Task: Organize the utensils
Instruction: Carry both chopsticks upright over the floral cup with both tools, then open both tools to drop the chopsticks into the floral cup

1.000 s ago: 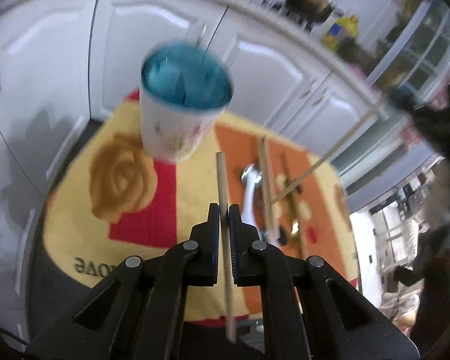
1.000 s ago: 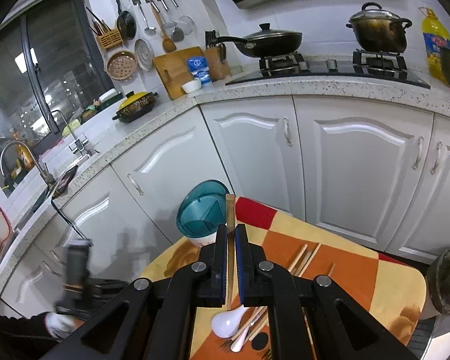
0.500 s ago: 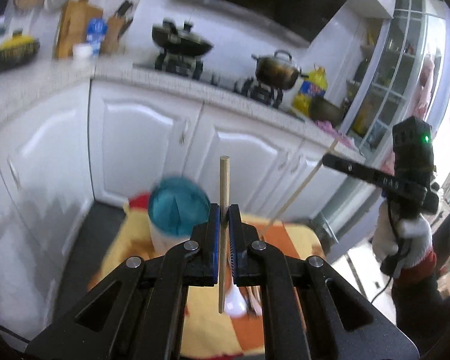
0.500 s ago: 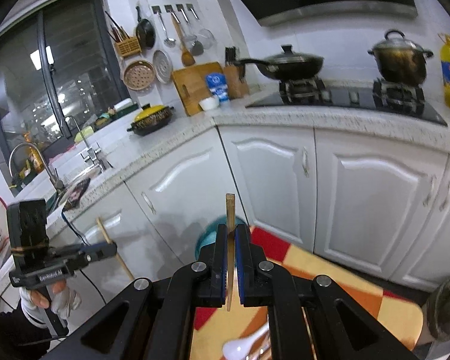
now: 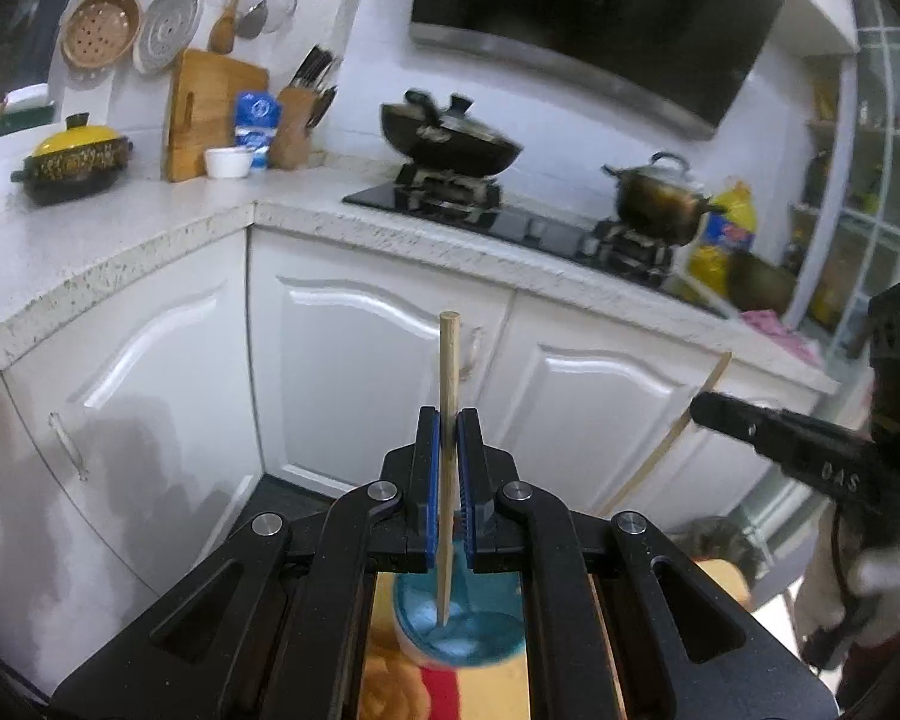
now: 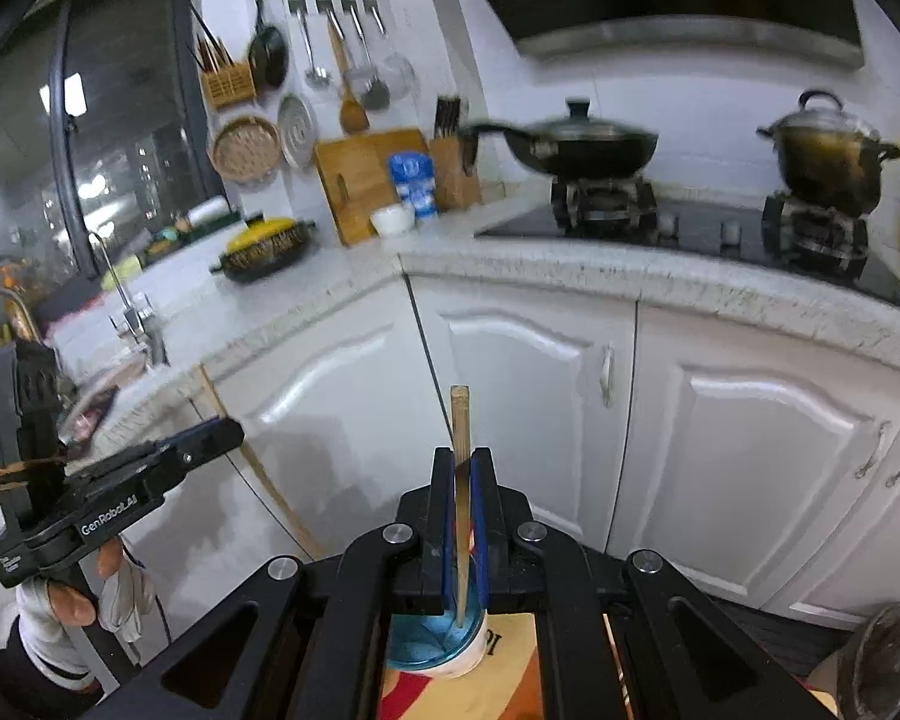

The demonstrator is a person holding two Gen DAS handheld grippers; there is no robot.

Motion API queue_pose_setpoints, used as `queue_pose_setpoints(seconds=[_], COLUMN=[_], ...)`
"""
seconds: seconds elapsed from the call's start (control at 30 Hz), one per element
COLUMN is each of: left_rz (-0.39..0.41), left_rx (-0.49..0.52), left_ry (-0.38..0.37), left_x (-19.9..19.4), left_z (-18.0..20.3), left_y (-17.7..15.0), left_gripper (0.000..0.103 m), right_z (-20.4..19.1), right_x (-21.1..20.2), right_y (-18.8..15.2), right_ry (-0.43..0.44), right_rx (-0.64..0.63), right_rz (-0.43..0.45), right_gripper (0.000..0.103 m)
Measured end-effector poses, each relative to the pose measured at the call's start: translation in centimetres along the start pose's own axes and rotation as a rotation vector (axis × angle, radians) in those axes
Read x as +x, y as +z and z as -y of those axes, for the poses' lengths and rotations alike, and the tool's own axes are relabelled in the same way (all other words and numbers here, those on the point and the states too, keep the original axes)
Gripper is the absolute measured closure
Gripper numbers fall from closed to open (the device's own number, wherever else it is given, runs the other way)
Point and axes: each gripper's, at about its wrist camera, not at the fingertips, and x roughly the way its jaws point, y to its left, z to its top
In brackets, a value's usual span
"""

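My left gripper (image 5: 448, 420) is shut on a wooden chopstick (image 5: 448, 360) that stands nearly upright, its lower tip hanging over a white cup with a teal inside (image 5: 462, 636). In the right wrist view, my right gripper (image 6: 463, 456) is shut on a second chopstick (image 6: 460, 420), also upright above that cup (image 6: 426, 642). Each gripper shows in the other's view: the right gripper (image 5: 705, 405) with its chopstick (image 5: 660, 456), and the left gripper (image 6: 231, 429) with its own chopstick (image 6: 270, 492). The cup stands on a yellow, red and orange mat (image 5: 402, 690).
White cabinet doors (image 5: 354, 360) and a speckled counter (image 6: 570, 264) rise behind the cup. A wok (image 6: 582, 147) and a pot (image 6: 828, 156) sit on the stove. A gloved hand (image 6: 78, 600) holds the left gripper. A dark round object (image 6: 888, 660) lies low right.
Both grippers have risen from the mat and tipped upward, each still holding its chopstick. The cup has slid from ahead to just under the jaws. The utensils lying on the mat have left view.
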Motion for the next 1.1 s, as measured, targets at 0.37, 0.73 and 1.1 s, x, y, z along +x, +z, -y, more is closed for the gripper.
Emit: queue_pose_setpoints(seconds=[0.37,0.73,1.1], left_rz=[-0.147,-0.197,-0.141], left_rx=[-0.029,-0.018,-0.020], left_ry=[0.072,0.085,0.061], left_x=[7.6,8.4,3.9], left_z=[-1.0,-0.5,1.0], left_y=[-3.6,-5.4,-6.2], left_gripper=[0.099,0.081,0.047], right_z=[2.1,3.5,3.5], right_x=[8.4,8.5,3.9], right_y=[-3.8,-5.1,-6.9], right_ry=[0.038,0.038,0.012], right_rx=[0.058,0.115,0.128], right_rz=[-0.188,-0.218,-0.175], right_gripper=[0.098,0.079,0.066])
